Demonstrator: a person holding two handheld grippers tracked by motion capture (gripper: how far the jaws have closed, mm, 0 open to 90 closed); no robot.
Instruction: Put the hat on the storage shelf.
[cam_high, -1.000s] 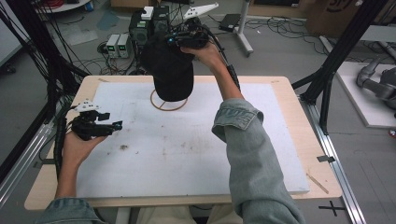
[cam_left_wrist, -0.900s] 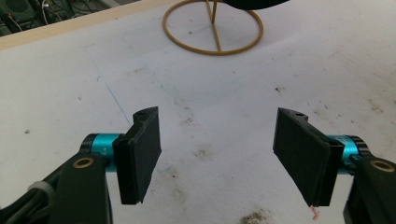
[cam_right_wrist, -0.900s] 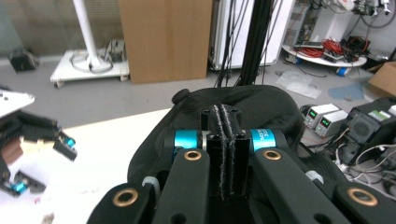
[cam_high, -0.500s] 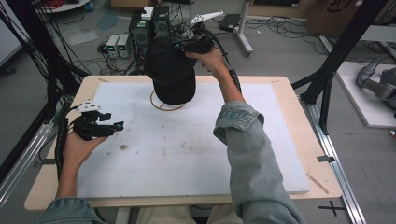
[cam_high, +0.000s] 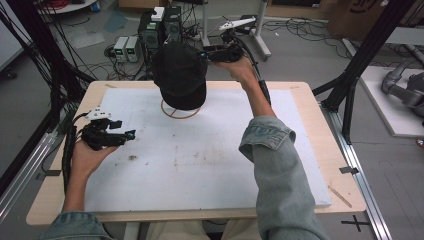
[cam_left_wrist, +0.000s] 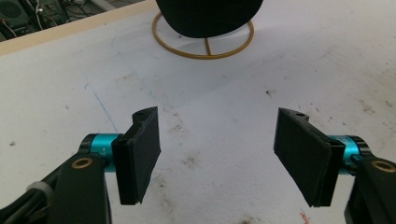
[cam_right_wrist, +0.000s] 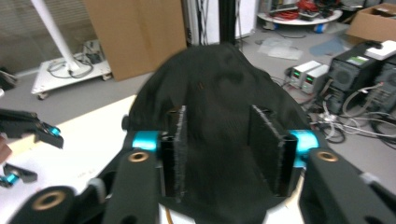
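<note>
High view: a black cap (cam_high: 180, 75), dark and soft-looking, with its rounded crown bulging toward the far edge of the table (cam_high: 310, 125), hangs over a thin gold wire stand (cam_high: 179, 111) whose ring base rests on the white mat (cam_high: 200, 160). Whether the cap touches the stand cannot be told from here. The right gripper (cam_high: 207, 54) grips the cap at its far right side, held high above the back of the table by the person's right hand (cam_high: 240, 67), the forearm stretched forward and up, the denim sleeve (cam_high: 275, 165) pushed back below the elbow. In the right gripper view the cap (cam_right_wrist: 219, 121) bunches between the two black jaws of the right gripper (cam_right_wrist: 217, 151), which are clamped on its cloth, folds of fabric rising above the pads. The left gripper (cam_high: 120, 136) sits low over the mat near the table's left edge, well apart from the cap, the left hand (cam_high: 87, 157) wrapped under it with the palm turned up and the tool pointing toward the right. In the left gripper view the jaws of the left gripper (cam_left_wrist: 217, 154) stand wide apart with nothing between them, above the stained mat (cam_left_wrist: 224, 121), and the stand's gold ring (cam_left_wrist: 205, 44) lies farther off beneath the cap's dark underside (cam_left_wrist: 208, 16).
</note>
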